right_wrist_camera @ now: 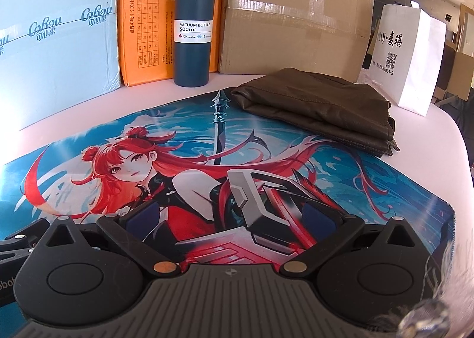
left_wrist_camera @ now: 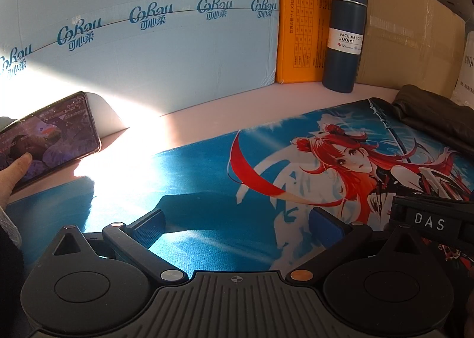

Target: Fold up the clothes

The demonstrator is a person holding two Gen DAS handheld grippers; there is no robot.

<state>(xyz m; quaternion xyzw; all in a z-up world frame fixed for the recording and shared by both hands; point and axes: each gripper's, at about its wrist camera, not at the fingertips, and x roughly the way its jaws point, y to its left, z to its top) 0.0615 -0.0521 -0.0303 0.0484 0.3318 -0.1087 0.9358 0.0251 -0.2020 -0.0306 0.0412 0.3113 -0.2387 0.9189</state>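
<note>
A dark brown garment [right_wrist_camera: 320,104] lies folded in a flat stack at the far right of the blue anime-print mat [right_wrist_camera: 370,172]. It also shows at the right edge of the left wrist view [left_wrist_camera: 435,113]. My right gripper [right_wrist_camera: 234,216] is open and empty, low over the mat, well short of the garment. My left gripper [left_wrist_camera: 237,222] is open and empty over the mat's left part [left_wrist_camera: 207,166], far left of the garment. The right gripper's body [left_wrist_camera: 429,219] shows beside it.
A dark blue vacuum bottle [right_wrist_camera: 194,21] stands behind the mat. Behind it are a light blue box [left_wrist_camera: 142,35], an orange box [right_wrist_camera: 142,18] and a brown carton [right_wrist_camera: 293,24]. A white paper bag [right_wrist_camera: 408,56] stands far right. A hand holds a phone [left_wrist_camera: 47,139] at left.
</note>
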